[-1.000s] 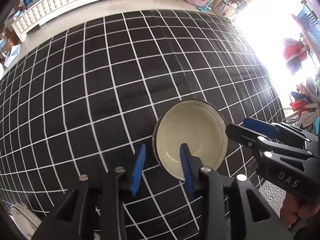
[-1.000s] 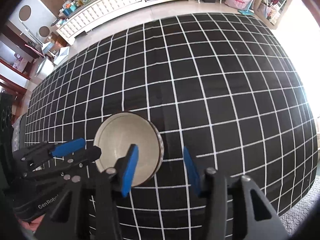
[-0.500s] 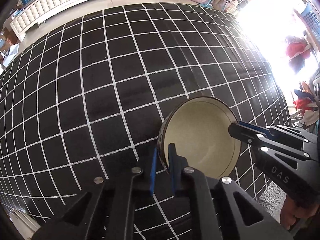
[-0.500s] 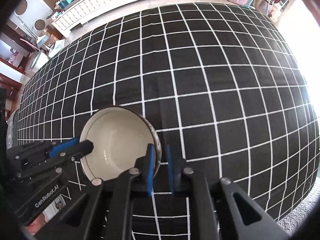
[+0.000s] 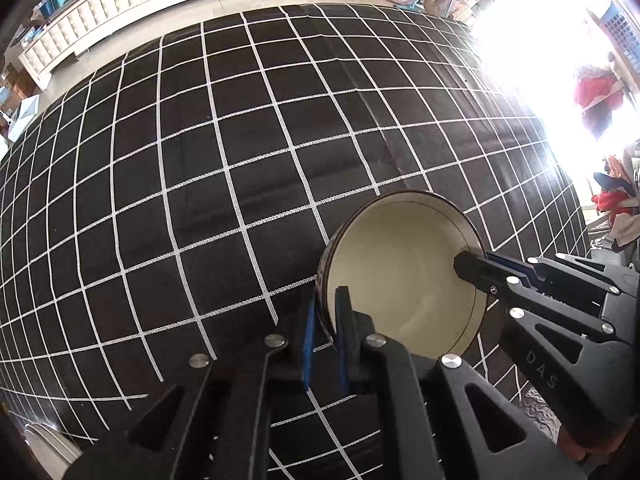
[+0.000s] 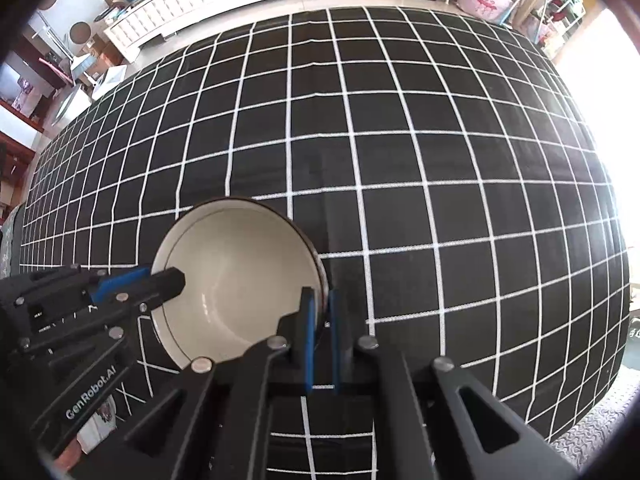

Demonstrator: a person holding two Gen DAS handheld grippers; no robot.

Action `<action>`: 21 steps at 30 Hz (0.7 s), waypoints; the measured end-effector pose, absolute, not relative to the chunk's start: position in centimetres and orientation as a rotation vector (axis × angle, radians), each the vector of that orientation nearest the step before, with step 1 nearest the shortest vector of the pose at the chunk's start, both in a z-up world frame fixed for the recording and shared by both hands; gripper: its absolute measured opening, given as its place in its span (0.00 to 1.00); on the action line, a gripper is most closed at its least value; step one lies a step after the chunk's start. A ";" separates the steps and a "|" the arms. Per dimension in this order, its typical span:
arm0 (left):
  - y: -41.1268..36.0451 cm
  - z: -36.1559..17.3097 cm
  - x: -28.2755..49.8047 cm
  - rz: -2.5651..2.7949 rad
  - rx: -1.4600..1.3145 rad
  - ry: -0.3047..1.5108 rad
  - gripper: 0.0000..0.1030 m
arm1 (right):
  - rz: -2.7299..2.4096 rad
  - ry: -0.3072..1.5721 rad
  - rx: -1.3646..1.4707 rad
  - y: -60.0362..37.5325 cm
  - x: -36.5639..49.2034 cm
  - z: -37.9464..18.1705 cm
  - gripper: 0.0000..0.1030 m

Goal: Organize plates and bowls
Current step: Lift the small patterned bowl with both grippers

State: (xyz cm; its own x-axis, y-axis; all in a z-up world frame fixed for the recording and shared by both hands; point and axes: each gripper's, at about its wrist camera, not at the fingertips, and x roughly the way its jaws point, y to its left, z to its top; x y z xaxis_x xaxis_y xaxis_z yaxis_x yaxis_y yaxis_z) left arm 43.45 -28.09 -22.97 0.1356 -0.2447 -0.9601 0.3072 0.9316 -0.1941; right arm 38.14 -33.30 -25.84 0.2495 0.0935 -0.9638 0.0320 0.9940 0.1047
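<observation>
A table draped in a black cloth with a white grid carries one cream bowl with a dark rim, which sits at the claws' tips, all other squares beyond them bare.

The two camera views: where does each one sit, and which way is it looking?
Left wrist view: sits on the left gripper, looking steeply down at the checked cloth; its fingers clamp the bowl rim; the right gripper enters at right.
Right wrist view: sits on the right gripper, also looking down; the left gripper enters at left.
Shared: one bowl, gripped on opposite rims.
</observation>
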 end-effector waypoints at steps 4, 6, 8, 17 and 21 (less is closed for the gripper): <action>-28.6 -23.2 43.2 -0.406 0.046 1.372 0.08 | 0.045 1.317 0.129 -34.0 37.6 -25.7 0.08; -27.8 -22.9 42.8 -0.404 0.040 1.369 0.08 | 0.051 1.315 0.139 -34.2 37.5 -25.6 0.08; -27.4 -22.5 42.4 -0.392 0.049 1.364 0.08 | 0.057 1.314 0.151 -34.0 38.5 -25.5 0.08; -26.2 -22.3 40.7 -0.381 0.024 1.382 0.07 | 0.081 1.332 0.185 -33.7 36.8 -24.7 0.08; -25.2 -20.9 39.7 -0.362 0.024 1.366 0.07 | 0.090 1.324 0.183 -32.3 36.0 -23.6 0.08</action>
